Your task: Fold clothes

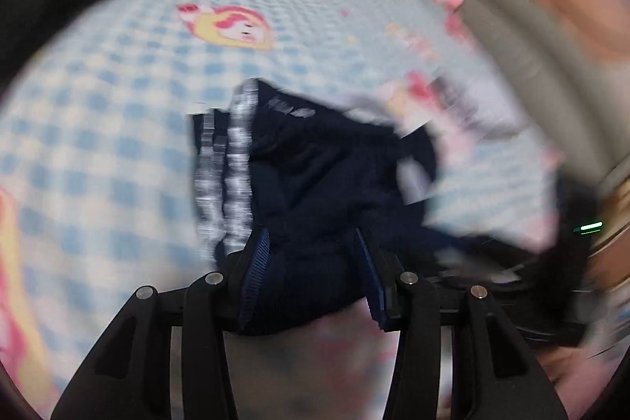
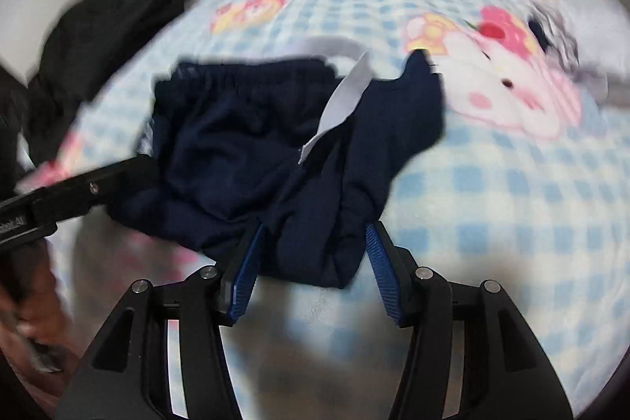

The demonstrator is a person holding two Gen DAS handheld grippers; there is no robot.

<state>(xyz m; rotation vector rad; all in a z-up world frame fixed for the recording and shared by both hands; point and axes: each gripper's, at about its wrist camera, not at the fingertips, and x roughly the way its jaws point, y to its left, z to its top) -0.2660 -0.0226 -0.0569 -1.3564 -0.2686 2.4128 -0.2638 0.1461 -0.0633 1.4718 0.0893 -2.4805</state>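
A pair of navy shorts (image 1: 327,160) with white side stripes lies bunched on the blue-checked bed sheet (image 1: 130,128). My left gripper (image 1: 313,254) is shut on a thick fold of its near edge, and the cloth fills the gap between the blue pads. In the right wrist view the same shorts (image 2: 236,136) show an elastic waistband and a white label strip. My right gripper (image 2: 315,247) is shut on another bunched fold, which touches both pads near the tips. The left gripper's black body (image 2: 90,187) reaches in from the left edge. Both views are blurred.
A heap of black clothes (image 2: 114,18) lies at the far left of the bed. A pale grey and white garment (image 2: 582,38) sits at the right. The sheet (image 2: 492,184) carries pink cartoon prints. A grey bed edge (image 1: 512,38) curves along the right, with a dark device (image 1: 571,250) nearby.
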